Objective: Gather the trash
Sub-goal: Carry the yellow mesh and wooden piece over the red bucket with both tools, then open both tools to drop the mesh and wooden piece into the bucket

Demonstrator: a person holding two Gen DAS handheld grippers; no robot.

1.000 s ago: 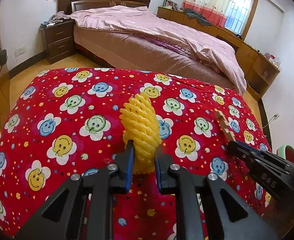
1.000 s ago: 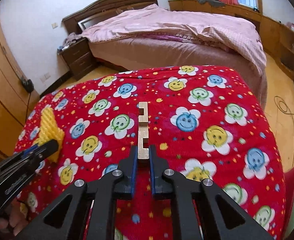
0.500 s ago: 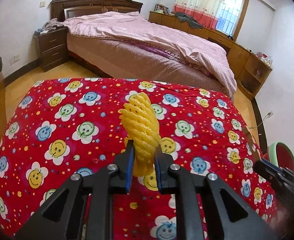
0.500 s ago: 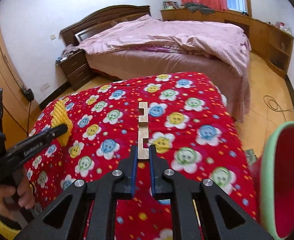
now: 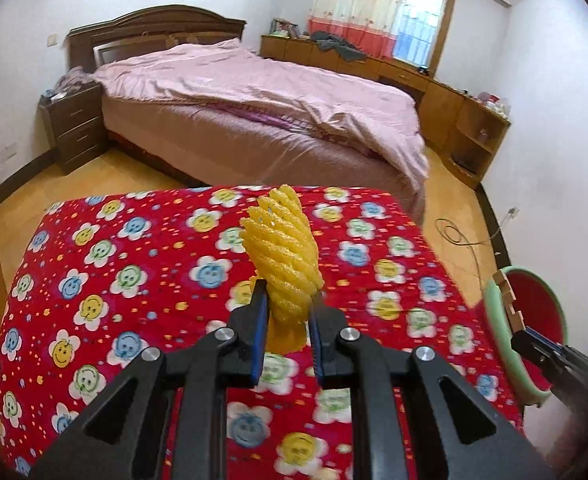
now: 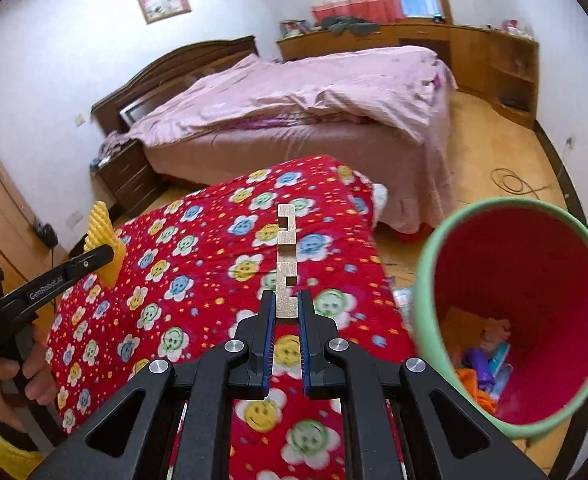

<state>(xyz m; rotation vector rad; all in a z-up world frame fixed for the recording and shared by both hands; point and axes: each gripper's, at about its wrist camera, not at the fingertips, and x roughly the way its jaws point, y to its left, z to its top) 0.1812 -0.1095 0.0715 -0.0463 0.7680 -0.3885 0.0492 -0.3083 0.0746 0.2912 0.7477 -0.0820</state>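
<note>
Right wrist view says it all: right gripper (image 6: pixel 285 318) clamped tight on the notched wooden strip (image 6: pixel 285 258), strip sticking straight out over the red smiley-flower cloth (image 6: pixel 181 280), bin (image 6: pixel 514 308) just off to the right with its green rim and red inside tilted toward the camera. Already some wrappers and bits sitting in the bottom. Over on the other side, left gripper (image 5: pixel 286 322) pinched narrow around the yellow foam fruit net (image 5: pixel 281 256), held up clear of the cloth.

Tips for the drop, just my take: swing the strip fully over the bin mouth before letting go, since a long stiff piece could catch the rim and flip out onto the floor. Tip it end-down, then release. Same deal for the net afterwards, but go lower, looks light enough to drift. Keep the two grippers from crossing over the opening at once.
</note>
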